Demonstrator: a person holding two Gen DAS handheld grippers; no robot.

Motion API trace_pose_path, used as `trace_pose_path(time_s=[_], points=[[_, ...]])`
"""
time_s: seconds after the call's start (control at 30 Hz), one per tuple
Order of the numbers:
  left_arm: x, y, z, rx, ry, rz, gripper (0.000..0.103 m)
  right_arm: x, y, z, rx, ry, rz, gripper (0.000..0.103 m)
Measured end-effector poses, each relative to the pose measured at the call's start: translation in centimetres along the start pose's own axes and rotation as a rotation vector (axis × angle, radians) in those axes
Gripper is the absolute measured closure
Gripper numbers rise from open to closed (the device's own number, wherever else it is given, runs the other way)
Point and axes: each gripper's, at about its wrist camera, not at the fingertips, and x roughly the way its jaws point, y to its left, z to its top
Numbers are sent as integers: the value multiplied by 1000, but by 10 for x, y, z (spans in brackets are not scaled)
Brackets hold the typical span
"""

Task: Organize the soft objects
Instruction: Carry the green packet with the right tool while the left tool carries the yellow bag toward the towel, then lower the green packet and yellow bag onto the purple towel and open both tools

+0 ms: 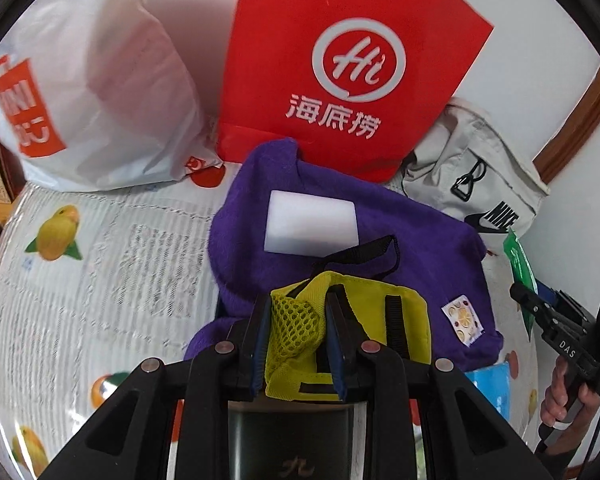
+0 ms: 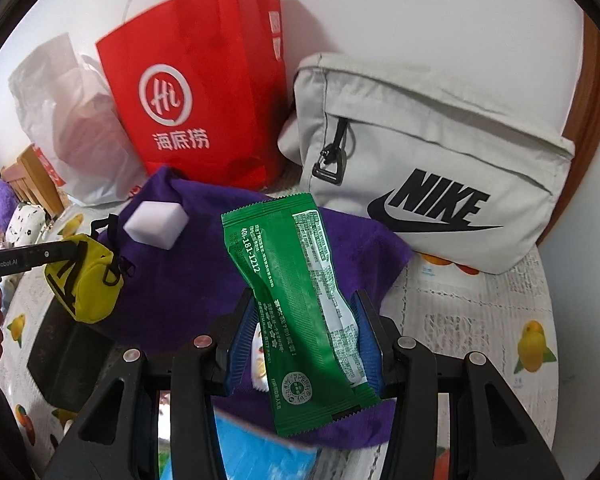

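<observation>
The left gripper [image 1: 296, 344] has its jaws pinched on the mesh side of a small yellow fabric pouch with black straps [image 1: 352, 320], held above a crumpled purple fleece cloth [image 1: 400, 248] on which a white foam block [image 1: 311, 222] rests. The right gripper [image 2: 306, 344] has its jaws clamped on a green printed plastic sachet [image 2: 296, 292], held over the same cloth. Behind the cloth, on the fruit-patterned tablecloth [image 1: 100, 264], stand a red paper carrier bag [image 2: 204, 112], a white plastic shopping bag [image 1: 100, 92] and a grey fabric Nike bag [image 2: 432, 160].
</observation>
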Motion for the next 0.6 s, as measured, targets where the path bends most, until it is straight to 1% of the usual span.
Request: trace_pose_path(time_s=[0.13,0.2,0.37,0.43,0.47,0.5,0.6], points=[[16,3,4,-9,36,-8,79,19,-6,6,-13,22,-18,56],[22,4,6,-7,43,3,79,29,-10,9,-12,41,-20,56],[35,5,9,0,61,21,79,54,-9,16,-19,87,9,56],[40,6,10,2,70,29,79,65,-2,16,-52,113,18,56],[42,6,10,1,73,30,79,67,1,16,-71,105,4,56],[43,7,10,-1,74,29,79,69,1,16,-70,103,-6,56],[47,8,12,-1,76,32,78,81,-2,16,-42,133,24,56]])
